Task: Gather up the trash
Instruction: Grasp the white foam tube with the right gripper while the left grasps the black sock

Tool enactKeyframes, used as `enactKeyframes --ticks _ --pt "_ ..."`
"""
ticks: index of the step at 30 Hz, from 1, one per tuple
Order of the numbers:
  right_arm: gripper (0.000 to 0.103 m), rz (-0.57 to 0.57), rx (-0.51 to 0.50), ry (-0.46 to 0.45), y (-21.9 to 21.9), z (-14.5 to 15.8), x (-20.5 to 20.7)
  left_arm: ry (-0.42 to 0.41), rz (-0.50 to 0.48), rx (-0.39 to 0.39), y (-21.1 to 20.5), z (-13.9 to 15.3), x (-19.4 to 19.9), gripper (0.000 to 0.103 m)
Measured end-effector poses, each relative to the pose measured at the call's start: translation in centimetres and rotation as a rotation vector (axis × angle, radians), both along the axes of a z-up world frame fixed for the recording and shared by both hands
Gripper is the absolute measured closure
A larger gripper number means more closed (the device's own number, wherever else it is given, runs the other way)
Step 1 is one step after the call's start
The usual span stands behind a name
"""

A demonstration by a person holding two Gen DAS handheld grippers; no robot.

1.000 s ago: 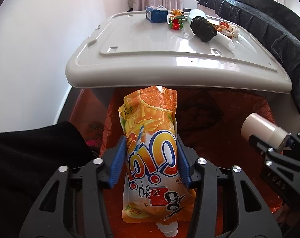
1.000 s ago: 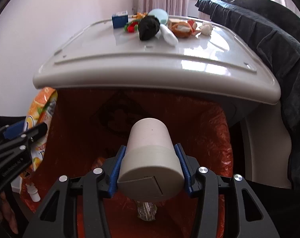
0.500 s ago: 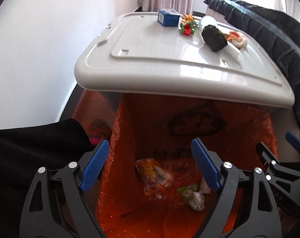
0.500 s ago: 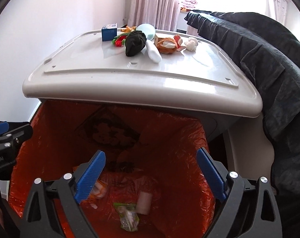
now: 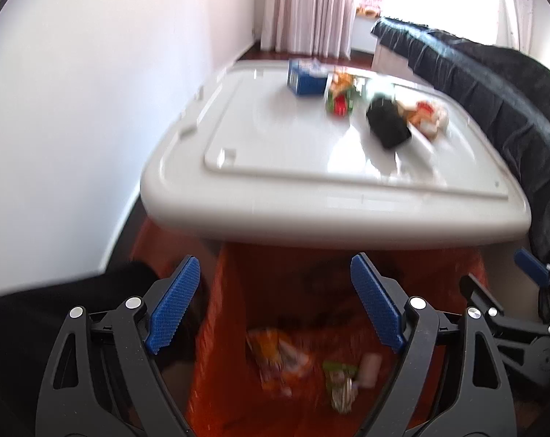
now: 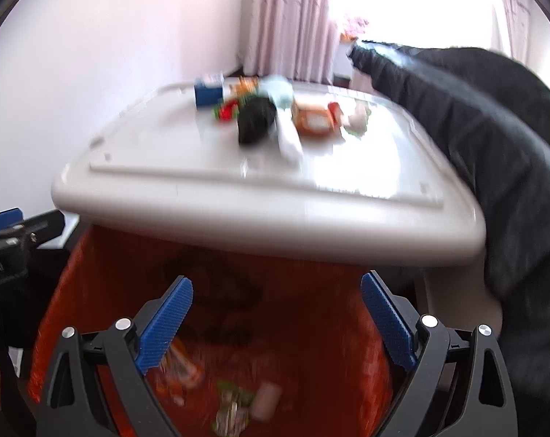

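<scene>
Both the left gripper (image 5: 271,306) and the right gripper (image 6: 276,324) are wide open and hold nothing. More trash (image 5: 386,125) sits on the white plastic lid (image 5: 275,153) above the orange bin bag (image 6: 311,313). Reaching over, a gripper could bump the lid's edge.

white lid-like tabletop (image 5: 293,153) bearing blue box (image 5: 305,76), black bundle (image 5: 387,125), wrappers (image 5: 340,96)

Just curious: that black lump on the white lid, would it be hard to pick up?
Probably not. The black lump looks like soft, crumpled material, so it should squash and feel light. Its irregular shape suggests it won't roll. The blur hides its material.
</scene>
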State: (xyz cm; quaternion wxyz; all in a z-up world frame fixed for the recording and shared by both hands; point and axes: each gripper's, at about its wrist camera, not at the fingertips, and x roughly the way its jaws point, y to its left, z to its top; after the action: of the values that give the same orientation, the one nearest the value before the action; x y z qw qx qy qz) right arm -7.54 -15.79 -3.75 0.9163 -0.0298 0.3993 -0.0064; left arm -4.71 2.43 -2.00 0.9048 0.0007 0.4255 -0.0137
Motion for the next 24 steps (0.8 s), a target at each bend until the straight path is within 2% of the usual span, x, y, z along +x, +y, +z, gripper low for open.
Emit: enactKeyframes --ticks 5,9,13,16,20,21,23,24 --pt "0.011 0.032 0.032 -0.079 -0.3 3.0 4.9 -0.063 -0.014 0.010 -1.2 1.7 2.4 0.020" --pt "0.011 0.043 -0.013 -0.110 -0.1 3.5 9.6 -0.068 -0.022 -0.002 -1.9 2.1 4.1 0.020" --pt "0.016 0.036 -0.074 -0.042 -0.3 1.4 14.4 -0.068 -0.028 0.002 -2.1 1.6 4.9 0.020" --pt "0.030 0.043 -0.105 0.033 -0.5 -0.7 17.0 -0.043 -0.027 -0.011 -1.9 0.8 5.4 0.020" --pt "0.033 0.043 -0.129 0.097 -0.7 -2.8 19.2 -0.015 -0.021 -0.042 -1.4 0.3 5.9 0.020" --pt "0.039 0.042 -0.128 0.107 -0.8 -3.0 19.6 -0.012 -0.018 -0.050 -1.2 0.2 6.0 0.020" --pt "0.040 0.042 -0.117 0.118 -1.1 -3.2 20.3 -0.005 -0.015 -0.066 -1.1 0.0 6.1 0.020" --pt "0.047 0.045 -0.106 0.125 -1.3 -3.3 20.7 -0.002 -0.014 -0.073 -1.0 0.0 6.2 0.020"
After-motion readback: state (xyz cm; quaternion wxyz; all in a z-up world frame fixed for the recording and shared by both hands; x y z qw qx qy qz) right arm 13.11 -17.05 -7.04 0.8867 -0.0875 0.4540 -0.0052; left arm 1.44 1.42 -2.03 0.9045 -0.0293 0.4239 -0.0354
